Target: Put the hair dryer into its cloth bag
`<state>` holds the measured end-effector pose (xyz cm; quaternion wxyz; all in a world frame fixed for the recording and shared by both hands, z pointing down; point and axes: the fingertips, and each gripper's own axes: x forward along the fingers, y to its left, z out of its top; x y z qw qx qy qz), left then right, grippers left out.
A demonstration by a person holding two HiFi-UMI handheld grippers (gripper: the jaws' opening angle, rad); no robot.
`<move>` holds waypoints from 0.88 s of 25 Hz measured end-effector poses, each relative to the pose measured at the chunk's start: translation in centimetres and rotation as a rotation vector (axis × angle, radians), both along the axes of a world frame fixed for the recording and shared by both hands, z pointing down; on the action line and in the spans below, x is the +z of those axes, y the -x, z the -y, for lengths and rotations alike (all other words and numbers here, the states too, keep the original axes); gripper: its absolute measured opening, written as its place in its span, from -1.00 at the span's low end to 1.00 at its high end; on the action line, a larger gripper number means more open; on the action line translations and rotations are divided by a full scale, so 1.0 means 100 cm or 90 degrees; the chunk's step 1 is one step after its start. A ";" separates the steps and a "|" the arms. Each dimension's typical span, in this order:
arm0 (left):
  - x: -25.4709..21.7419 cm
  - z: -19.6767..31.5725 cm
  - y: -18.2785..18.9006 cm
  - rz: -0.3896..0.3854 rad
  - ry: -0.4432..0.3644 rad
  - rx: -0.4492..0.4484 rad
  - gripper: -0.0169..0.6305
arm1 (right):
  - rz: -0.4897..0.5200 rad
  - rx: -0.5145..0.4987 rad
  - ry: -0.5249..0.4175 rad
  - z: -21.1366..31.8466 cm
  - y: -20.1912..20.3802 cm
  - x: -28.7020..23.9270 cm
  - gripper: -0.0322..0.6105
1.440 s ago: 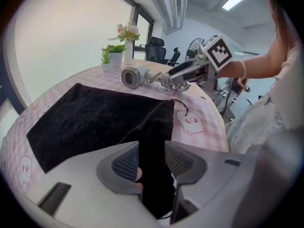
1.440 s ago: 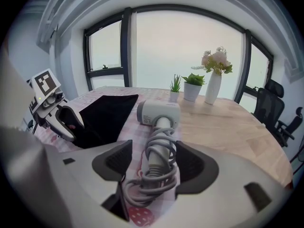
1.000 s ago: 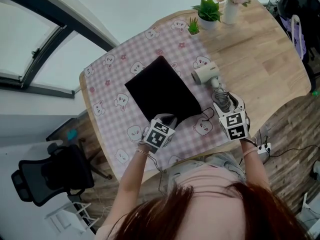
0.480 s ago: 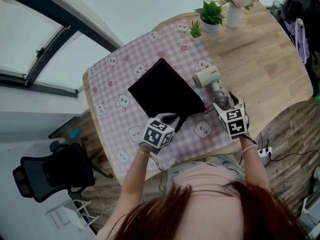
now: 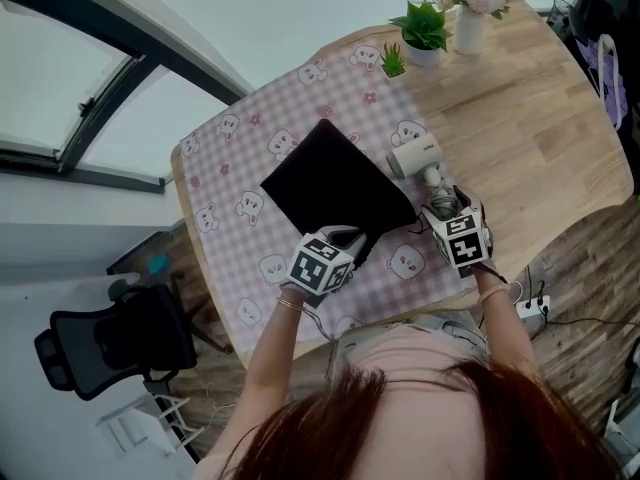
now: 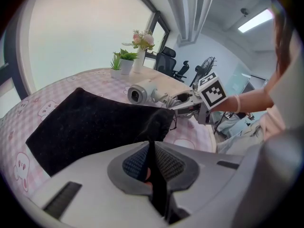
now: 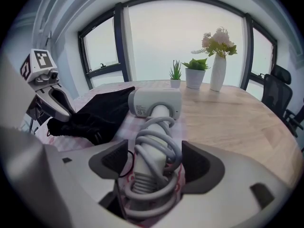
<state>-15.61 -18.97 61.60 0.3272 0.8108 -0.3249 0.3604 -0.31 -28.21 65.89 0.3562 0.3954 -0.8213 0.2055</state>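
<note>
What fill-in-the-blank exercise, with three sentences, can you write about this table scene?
1. The left tongs are shut on the edge of the ____ cloth bag.
2. The right tongs, which have just been opening, stand open around the hair dryer handle, around which its own ____ is wound.
3. The vase holding pink flowers is ____.
Missing words: black; cord; white.

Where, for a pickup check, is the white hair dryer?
Head view: the white plastic hair dryer lies at the right edge of the pink checked tablecloth, beside the black cloth bag, handle between the fingers of the right gripper, which have just been opening.
</note>
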 end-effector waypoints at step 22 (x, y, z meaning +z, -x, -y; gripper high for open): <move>-0.018 0.011 -0.004 0.011 -0.044 -0.013 -0.89 | 0.036 0.005 -0.046 0.000 -0.006 -0.033 -0.19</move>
